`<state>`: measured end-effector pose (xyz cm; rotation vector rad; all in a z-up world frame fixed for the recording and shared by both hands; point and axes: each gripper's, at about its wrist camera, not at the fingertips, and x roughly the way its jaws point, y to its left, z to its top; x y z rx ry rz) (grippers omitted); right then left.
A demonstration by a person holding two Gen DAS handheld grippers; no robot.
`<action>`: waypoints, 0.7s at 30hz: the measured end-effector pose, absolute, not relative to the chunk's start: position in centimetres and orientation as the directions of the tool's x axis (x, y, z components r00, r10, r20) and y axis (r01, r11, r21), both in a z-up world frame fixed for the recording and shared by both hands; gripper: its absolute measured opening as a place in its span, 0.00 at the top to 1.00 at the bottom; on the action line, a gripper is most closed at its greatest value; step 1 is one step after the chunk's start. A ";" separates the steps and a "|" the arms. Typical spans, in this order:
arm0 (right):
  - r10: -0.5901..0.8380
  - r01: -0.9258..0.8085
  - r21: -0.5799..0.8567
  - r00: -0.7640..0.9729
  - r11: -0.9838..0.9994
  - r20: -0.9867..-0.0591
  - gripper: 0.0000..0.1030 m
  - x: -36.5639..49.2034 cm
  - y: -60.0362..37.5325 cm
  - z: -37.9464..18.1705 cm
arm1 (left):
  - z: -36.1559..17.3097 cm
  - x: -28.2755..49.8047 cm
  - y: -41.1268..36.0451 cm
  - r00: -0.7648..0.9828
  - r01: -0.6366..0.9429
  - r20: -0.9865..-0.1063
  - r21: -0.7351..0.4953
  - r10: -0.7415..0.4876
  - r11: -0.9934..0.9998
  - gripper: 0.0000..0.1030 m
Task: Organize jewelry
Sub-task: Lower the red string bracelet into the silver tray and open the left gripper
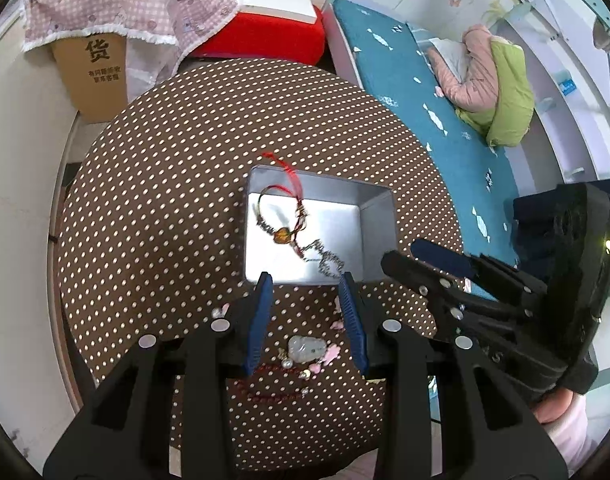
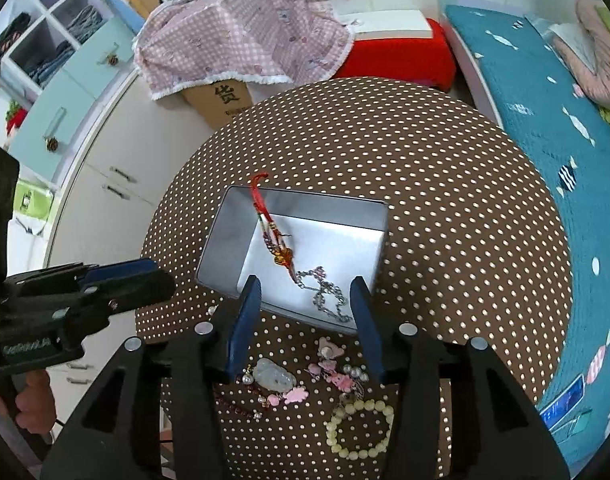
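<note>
The round polka-dot surface point(image 2: 445, 184) carries an open metal tin point(image 2: 221, 248) near its middle, in which a red-cord bracelet point(image 2: 275, 240) and a silver chain point(image 2: 325, 292) already lie, the cord trailing over the tin's far rim. The step in hand is judged a release just made, with more pieces to be fetched. Toward the near edge remain a cream bead bracelet point(image 2: 359, 428), a jade pendant point(image 2: 275, 378) and pink charms point(image 2: 337, 376). The left gripper point(image 1: 307, 280) and right gripper point(image 2: 305, 284) are both seen with fingers spread, nothing between them. Next, one loose piece must be pinched and lifted over the tin.
</note>
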<state>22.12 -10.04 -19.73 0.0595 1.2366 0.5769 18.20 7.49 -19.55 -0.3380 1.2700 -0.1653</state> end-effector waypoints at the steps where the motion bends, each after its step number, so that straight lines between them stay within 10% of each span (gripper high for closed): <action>1: 0.449 -0.396 0.347 0.203 0.850 -0.870 0.57 22.3 -9.5 -19.9 | -19.7 18.0 7.9 0.292 -0.077 -0.908 -0.337 -0.302 0.938 0.66; 10: 0.425 -0.485 0.311 0.142 0.817 -0.894 0.60 25.1 -4.0 -23.9 | -21.0 17.3 11.3 0.294 -0.197 -0.919 -0.326 -0.262 0.925 0.66; 15: 0.415 -0.472 0.331 0.083 0.817 -0.906 0.96 26.4 -3.1 -26.0 | -22.2 17.8 12.0 0.264 -0.227 -0.932 -0.309 -0.248 0.923 0.66; 21: 0.457 -0.397 0.412 0.020 0.820 -0.889 0.96 25.5 -5.7 -25.0 | -23.4 17.8 12.6 0.232 -0.245 -0.940 -0.306 -0.251 0.920 0.66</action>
